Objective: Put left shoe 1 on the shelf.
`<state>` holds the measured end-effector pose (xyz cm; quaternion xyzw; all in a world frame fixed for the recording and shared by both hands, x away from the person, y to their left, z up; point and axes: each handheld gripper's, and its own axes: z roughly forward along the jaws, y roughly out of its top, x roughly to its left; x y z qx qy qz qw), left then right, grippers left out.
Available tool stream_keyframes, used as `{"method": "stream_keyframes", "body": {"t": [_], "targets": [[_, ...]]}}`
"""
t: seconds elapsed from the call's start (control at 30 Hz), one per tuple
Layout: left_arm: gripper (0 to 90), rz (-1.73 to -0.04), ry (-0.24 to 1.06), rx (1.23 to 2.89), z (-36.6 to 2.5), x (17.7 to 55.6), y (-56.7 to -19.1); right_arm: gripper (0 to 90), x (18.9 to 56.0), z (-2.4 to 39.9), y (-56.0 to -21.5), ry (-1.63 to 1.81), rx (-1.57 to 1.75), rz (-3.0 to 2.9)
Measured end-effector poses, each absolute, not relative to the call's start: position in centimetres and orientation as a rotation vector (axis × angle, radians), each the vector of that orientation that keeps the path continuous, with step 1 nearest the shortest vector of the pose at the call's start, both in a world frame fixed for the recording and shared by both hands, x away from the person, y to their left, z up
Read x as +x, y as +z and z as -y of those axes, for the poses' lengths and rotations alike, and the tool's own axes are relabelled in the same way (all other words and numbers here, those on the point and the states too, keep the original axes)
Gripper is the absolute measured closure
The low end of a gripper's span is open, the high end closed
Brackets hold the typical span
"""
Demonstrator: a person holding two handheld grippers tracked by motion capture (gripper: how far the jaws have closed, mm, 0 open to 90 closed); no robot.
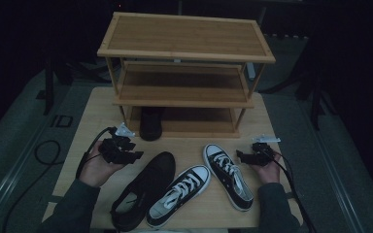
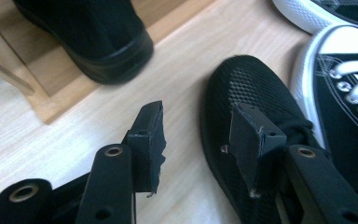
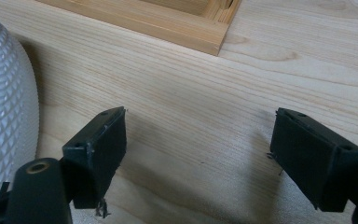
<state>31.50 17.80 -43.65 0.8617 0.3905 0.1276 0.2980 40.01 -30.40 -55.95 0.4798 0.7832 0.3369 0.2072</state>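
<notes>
A black mesh shoe (image 1: pixel 145 187) lies on the table beside a pair of black-and-white sneakers (image 1: pixel 180 193) (image 1: pixel 228 175). Another black shoe (image 1: pixel 151 124) stands on the bottom shelf of the wooden rack (image 1: pixel 184 51). My left gripper (image 1: pixel 136 156) hovers left of the mesh shoe's toe, open, with nothing between its jaws. In the left gripper view, the left gripper (image 2: pixel 196 112) looks down on the mesh shoe's toe (image 2: pixel 251 88) and the shelved shoe (image 2: pixel 98 37). My right gripper (image 1: pixel 240 156) is open beside the right sneaker. In its own view, the right gripper (image 3: pixel 200 114) stands over bare wood, with the sneaker's white toe cap (image 3: pixel 4 116) at left.
The three-tier rack stands at the back of the wooden table (image 1: pixel 92 116); its top and middle shelves hold nothing. The rack's base edge (image 3: pixel 168 23) lies ahead of the right gripper. Cables trail from both grippers, and dark floor surrounds the table.
</notes>
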Motion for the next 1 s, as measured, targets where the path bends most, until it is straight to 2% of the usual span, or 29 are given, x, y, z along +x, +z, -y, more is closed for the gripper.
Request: {"method": "stream_keyframes", "body": {"t": [1.0], "targets": [[55.1, -0.916, 0.287, 2.340, -18.4, 28.3, -43.0, 18.4, 40.0, 30.4, -55.9, 0.938, 1.337, -2.180]]}}
